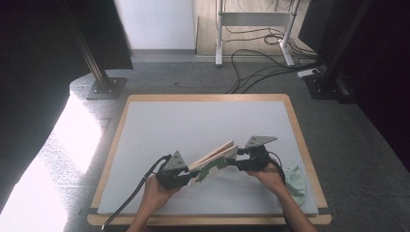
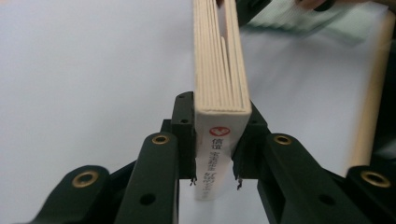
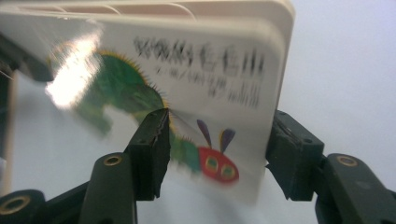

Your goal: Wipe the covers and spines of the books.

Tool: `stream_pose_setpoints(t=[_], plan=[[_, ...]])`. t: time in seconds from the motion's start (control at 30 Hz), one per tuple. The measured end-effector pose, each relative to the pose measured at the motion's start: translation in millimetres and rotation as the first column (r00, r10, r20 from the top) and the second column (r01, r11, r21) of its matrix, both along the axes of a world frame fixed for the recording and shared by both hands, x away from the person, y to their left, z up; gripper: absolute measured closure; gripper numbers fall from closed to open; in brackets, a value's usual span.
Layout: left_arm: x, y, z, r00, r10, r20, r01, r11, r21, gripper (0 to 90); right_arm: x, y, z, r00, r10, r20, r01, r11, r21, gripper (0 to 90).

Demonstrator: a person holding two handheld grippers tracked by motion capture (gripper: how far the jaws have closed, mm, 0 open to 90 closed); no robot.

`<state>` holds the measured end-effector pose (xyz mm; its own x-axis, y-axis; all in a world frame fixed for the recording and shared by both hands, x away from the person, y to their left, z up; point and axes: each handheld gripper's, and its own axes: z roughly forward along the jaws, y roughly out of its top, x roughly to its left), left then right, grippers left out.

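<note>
White matting covers the wooden table (image 1: pixel 295 121), where both grippers lift a thick caterpillar-cover board book (image 1: pixel 212 159) between them. Left gripper (image 2: pixel 215 179) clamps tight on its spine end. Right gripper (image 3: pixel 217 154) stands half-open astride the cover corner.

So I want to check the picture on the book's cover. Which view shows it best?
The right gripper view: the book turns its cover to the camera, with a green caterpillar, a red face and blurred print. The left gripper view shows its spine and page edges. The high view shows it small, held between both grippers.
</note>
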<state>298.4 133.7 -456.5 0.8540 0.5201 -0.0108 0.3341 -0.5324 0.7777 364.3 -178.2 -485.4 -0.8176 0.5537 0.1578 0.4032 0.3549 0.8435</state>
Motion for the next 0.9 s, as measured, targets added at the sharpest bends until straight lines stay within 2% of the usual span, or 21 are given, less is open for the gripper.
stream_pose_setpoints(t=[0.03,0.17,0.2,0.27,0.4,0.57,0.63,0.77,0.83,0.9], plan=[[2.0,1.3,0.1,0.9999,0.005,0.009,-0.005,1.0000,0.006,74.3,1.2,4.2,0.8,0.9997,-0.006,0.022,0.007,0.9999,-0.015,42.9],[6.6,2.8,-1.5,0.9981,0.009,0.062,-0.010,0.9997,0.022,74.4,4.5,8.5,0.9,0.9986,-0.027,0.046,0.028,0.9993,-0.024,42.8],[7.5,3.2,-1.9,0.9979,0.007,0.064,-0.008,0.9998,0.020,74.4,5.5,9.7,1.1,0.9981,-0.037,0.050,0.039,0.9989,-0.028,42.6],[9.7,4.9,-2.7,0.9985,0.004,0.055,-0.004,1.0000,0.006,74.3,7.0,10.6,1.2,0.9979,-0.039,0.053,0.041,0.9987,-0.031,42.3],[9.0,4.8,-3.1,0.9980,-0.003,0.062,0.002,1.0000,0.008,73.8,6.9,10.6,1.2,0.9975,-0.041,0.058,0.043,0.9985,-0.034,41.4],[9.7,7.2,-6.6,0.9979,0.016,0.063,-0.015,0.9996,-0.024,72.3,4.2,6.9,2.1,0.9967,-0.049,0.065,0.052,0.9982,-0.031,37.5],[11.8,10.2,-9.3,0.9986,0.020,0.049,-0.017,0.9983,-0.056,72.4,2.6,1.3,2.7,0.9953,-0.061,0.076,0.064,0.9970,-0.042,36.5],[9.9,9.6,-10.0,0.9982,0.026,0.054,-0.023,0.9981,-0.057,71.8,4.4,-2.0,2.6,0.9939,-0.082,0.074,0.085,0.9957,-0.038,36.4],[7.1,9.2,-10.3,0.9977,0.029,0.061,-0.026,0.9986,-0.045,71.4,5.7,-0.9,1.6,0.9929,-0.096,0.071,0.098,0.9945,-0.036,39.0],[5.6,9.3,-10.6,0.9977,0.032,0.060,-0.030,0.9988,-0.037,70.9,6.0,1.9,0.6,0.9918,-0.102,0.076,0.106,0.9932,-0.048,45.8]])
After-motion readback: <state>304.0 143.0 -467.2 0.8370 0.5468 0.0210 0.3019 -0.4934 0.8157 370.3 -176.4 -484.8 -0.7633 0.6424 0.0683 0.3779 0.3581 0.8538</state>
